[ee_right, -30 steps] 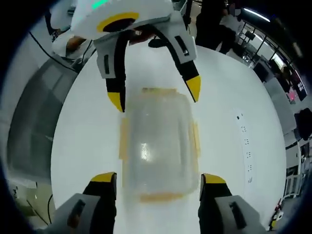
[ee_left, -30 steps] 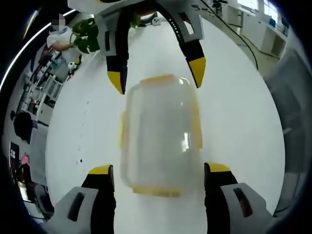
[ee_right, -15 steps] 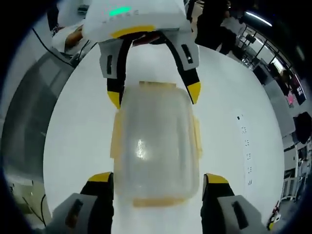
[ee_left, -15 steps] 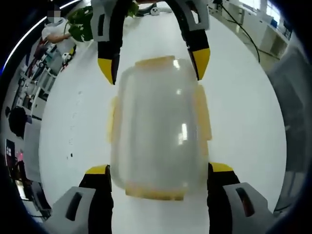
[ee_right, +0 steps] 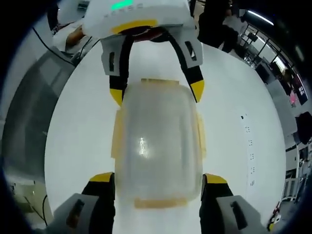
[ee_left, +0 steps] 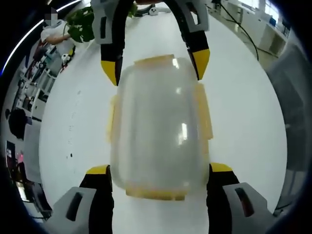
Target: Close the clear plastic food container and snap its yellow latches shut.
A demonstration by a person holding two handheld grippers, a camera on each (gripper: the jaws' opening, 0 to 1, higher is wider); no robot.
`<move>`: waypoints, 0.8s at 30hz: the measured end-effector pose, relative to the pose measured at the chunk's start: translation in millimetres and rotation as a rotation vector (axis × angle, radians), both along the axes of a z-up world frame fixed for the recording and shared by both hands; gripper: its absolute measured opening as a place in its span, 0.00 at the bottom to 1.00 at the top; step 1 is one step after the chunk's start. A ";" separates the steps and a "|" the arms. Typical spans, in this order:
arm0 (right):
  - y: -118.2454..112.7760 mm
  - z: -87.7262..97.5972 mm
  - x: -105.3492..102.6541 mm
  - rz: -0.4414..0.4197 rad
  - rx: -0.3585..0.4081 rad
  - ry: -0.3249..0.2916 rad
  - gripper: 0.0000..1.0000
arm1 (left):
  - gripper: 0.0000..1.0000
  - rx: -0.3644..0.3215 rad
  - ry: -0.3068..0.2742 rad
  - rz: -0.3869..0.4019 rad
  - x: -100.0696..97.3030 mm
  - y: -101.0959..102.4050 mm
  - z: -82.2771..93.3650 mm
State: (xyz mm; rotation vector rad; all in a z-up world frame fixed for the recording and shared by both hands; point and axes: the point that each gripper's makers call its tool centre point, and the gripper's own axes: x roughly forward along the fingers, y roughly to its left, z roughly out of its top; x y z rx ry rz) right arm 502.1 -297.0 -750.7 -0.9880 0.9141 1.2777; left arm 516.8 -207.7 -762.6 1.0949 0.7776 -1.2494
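1. Between the two yellow-tipped jaws of the left gripper (ee_left: 156,171), spread wide, sits 1 clear rectangular plastic food container (ee_left: 157,126) w/ its clear lid on; jaw tips flank its near corners, contact can't be judged.
2. Right gripper (ee_right: 158,179): jaws also wide, straddling the opposite end of the same container (ee_right: 157,146). Each gripper also shows at the far end of the other's view, tips beside the far corners.
3. Yellow latches (ee_left: 155,192): 4 counted, 1 per side — near end, far end (ee_left: 154,61), and both long sides (ee_left: 204,114). Whether they're snapped down can't be told.
4. Container rests flat on 1 white table (ee_left: 243,117), roughly mid-surface.
5. Beyond: 1 green leafy plant (ee_left: 80,28) at table's far edge in left gripper view; a seated person in white (ee_left: 52,32) next to it.
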 end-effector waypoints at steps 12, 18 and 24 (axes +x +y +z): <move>27.7 0.1 -11.4 0.002 0.020 0.005 0.70 | 0.76 0.018 0.002 0.005 -12.4 29.6 -0.5; 42.5 -0.7 -13.0 0.001 0.014 0.003 0.70 | 0.76 -0.006 0.003 0.016 -15.0 43.5 -0.4; 53.2 -0.8 -16.7 0.004 0.009 0.004 0.70 | 0.76 -0.007 0.004 0.021 -18.7 54.3 -0.8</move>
